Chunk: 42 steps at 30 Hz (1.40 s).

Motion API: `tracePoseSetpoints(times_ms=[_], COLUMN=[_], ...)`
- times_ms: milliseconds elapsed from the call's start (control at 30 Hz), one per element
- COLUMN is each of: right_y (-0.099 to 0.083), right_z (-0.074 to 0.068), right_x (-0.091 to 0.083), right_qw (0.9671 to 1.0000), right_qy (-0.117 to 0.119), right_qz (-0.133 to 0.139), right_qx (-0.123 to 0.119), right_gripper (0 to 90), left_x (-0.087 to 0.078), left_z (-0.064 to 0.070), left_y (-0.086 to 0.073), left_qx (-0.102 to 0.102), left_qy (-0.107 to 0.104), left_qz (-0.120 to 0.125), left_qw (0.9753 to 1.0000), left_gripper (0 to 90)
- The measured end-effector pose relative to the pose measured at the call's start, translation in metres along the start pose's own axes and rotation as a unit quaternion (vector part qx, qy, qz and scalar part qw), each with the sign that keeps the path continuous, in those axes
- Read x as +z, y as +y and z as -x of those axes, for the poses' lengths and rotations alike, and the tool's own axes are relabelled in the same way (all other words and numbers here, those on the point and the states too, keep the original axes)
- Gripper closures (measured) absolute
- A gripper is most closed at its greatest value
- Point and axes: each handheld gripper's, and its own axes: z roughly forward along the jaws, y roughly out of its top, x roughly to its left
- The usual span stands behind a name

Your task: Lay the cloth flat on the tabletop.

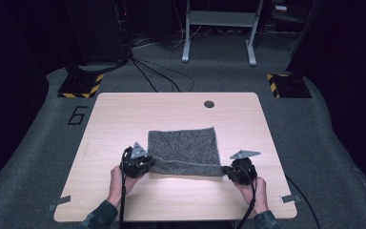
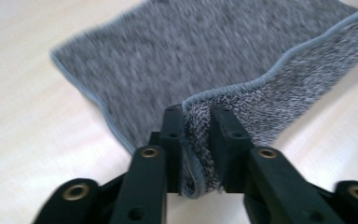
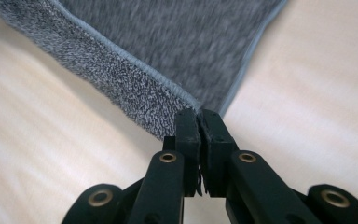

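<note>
A grey speckled cloth (image 1: 186, 145) with a pale blue hem lies on the wooden table (image 1: 124, 114), its near edge lifted off the surface. My left gripper (image 1: 143, 162) is shut on the cloth's near left corner; in the left gripper view the bunched cloth (image 2: 200, 140) sits pinched between the jaws of the left gripper (image 2: 198, 114). My right gripper (image 1: 233, 171) is shut on the near right corner. The right gripper view has the thin hem of the cloth (image 3: 135, 88) clamped at the tips of the right gripper (image 3: 198, 115). The raised edge stretches taut between both grippers.
A dark round hole (image 1: 209, 103) sits near the table's far edge. Bare tabletop lies on both sides of the cloth and in front of the hands. On the grey carpet beyond stand a white metal frame (image 1: 219, 28), cables and two striped floor stands (image 1: 81, 86).
</note>
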Motion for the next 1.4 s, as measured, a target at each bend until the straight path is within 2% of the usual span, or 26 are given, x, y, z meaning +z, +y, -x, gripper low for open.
tracePoseSetpoints(times_ms=[33, 67, 100, 167, 200, 267, 300, 367, 467, 500, 600, 667, 700, 800, 833, 867, 967, 1033, 1067, 1133, 1167, 1200, 1300, 1400], right_y=[-0.007, -0.007, -0.011, -0.012, -0.015, -0.016, -0.016, -0.014, -0.009, -0.004, 0.002, 0.007, 0.010, 0.013, 0.013, 0.013, 0.013, 0.011, 0.009, 0.008, 0.006, 0.006, 0.000, -0.001], right_z=[-0.004, -0.004, -0.004, -0.004, -0.003, -0.003, -0.003, -0.004, -0.002, 0.000, 0.000, 0.000, 0.000, 0.001, 0.002, 0.004, 0.007, 0.009, 0.013, 0.014, 0.016, 0.016, 0.015, 0.014], right_x=[-0.003, -0.003, -0.009, -0.012, -0.019, -0.023, -0.029, -0.034, -0.034, -0.030, -0.024, -0.015, -0.008, 0.000, 0.004, 0.012, 0.017, 0.024, 0.032, 0.034, 0.038, 0.038, 0.045, 0.044], right_qw=[1.0000, 1.0000, 0.9998, 0.9998, 0.9996, 0.9997, 0.9997, 0.9998, 0.9998, 0.9997, 0.9997, 0.9996, 0.9995, 0.9993, 0.9992, 0.9989, 0.9987, 0.9980, 0.9975, 0.9972, 0.9963, 0.9963, 0.9950, 0.9948], right_qy=[0.007, 0.007, 0.017, 0.015, 0.023, 0.022, 0.024, 0.020, 0.017, 0.013, 0.008, 0.001, -0.009, -0.013, -0.017, -0.028, -0.037, -0.045, -0.055, -0.055, -0.070, -0.070, -0.089, -0.092], right_qz=[-0.003, -0.003, -0.006, -0.009, -0.008, -0.007, -0.001, 0.002, 0.008, 0.015, 0.017, 0.020, 0.020, 0.020, 0.021, 0.018, 0.016, 0.014, 0.003, 0.001, -0.005, -0.005, -0.025, -0.024], right_qx=[-0.002, -0.002, 0.004, 0.006, 0.011, 0.006, 0.003, 0.009, 0.010, 0.011, 0.015, 0.019, 0.022, 0.029, 0.030, 0.033, 0.030, 0.041, 0.046, 0.050, 0.050, 0.050, 0.038, 0.037], right_gripper=[84.1, 84.1, 81.0, 81.0, 77.7, 76.4, 72.6, 69.0, 63.9, 56.3, 51.0, 41.2, 34.6, 29.5, 27.5, 23.2, 19.4, 16.3, 15.6, 15.6, 15.0, 15.0, 14.3, 14.4], left_x=[-0.003, -0.004, -0.013, -0.018, -0.027, -0.032, -0.037, -0.048, -0.049, -0.047, -0.042, -0.033, -0.024, -0.014, -0.010, -0.007, 0.000, 0.003, 0.005, 0.009, 0.011, 0.011, 0.015, 0.017], left_z=[0.002, 0.003, 0.003, 0.004, 0.004, 0.003, 0.003, -0.001, -0.003, -0.004, -0.005, -0.004, -0.004, -0.004, -0.004, -0.004, -0.002, -0.001, 0.001, 0.002, 0.001, 0.001, -0.001, -0.002], left_y=[-0.004, -0.006, -0.013, -0.016, -0.022, -0.025, -0.027, -0.029, -0.026, -0.022, -0.019, -0.015, -0.014, -0.014, -0.015, -0.016, -0.018, -0.019, -0.019, -0.019, -0.020, -0.020, -0.021, -0.022], left_qx=[-0.007, -0.014, -0.024, -0.028, -0.039, -0.039, -0.044, -0.051, -0.050, -0.049, -0.051, -0.045, -0.039, -0.041, -0.039, -0.039, -0.037, -0.025, -0.019, -0.012, -0.009, -0.009, -0.009, -0.012], left_qy=[-0.005, -0.004, -0.012, -0.010, -0.011, -0.012, -0.010, -0.002, 0.009, 0.018, 0.019, 0.027, 0.029, 0.036, 0.041, 0.044, 0.059, 0.072, 0.080, 0.088, 0.089, 0.089, 0.089, 0.088], left_qz=[0.000, 0.006, 0.003, 0.009, 0.008, 0.008, 0.007, 0.009, 0.009, 0.010, 0.007, -0.004, -0.022, -0.030, -0.041, -0.043, -0.054, -0.064, -0.064, -0.068, -0.071, -0.071, -0.082, -0.082], left_qw=[1.0000, 0.9999, 0.9996, 0.9995, 0.9991, 0.9991, 0.9990, 0.9987, 0.9986, 0.9986, 0.9985, 0.9986, 0.9986, 0.9980, 0.9975, 0.9974, 0.9961, 0.9950, 0.9945, 0.9937, 0.9934, 0.9934, 0.9926, 0.9927], left_gripper=[67.4, 67.4, 63.2, 62.6, 56.7, 52.1, 48.4, 43.0, 37.1, 33.4, 29.3, 27.4, 25.5, 21.8, 21.8, 20.1, 19.3, 18.7, 18.2, 18.1, 17.8, 17.7, 17.7, 17.5])
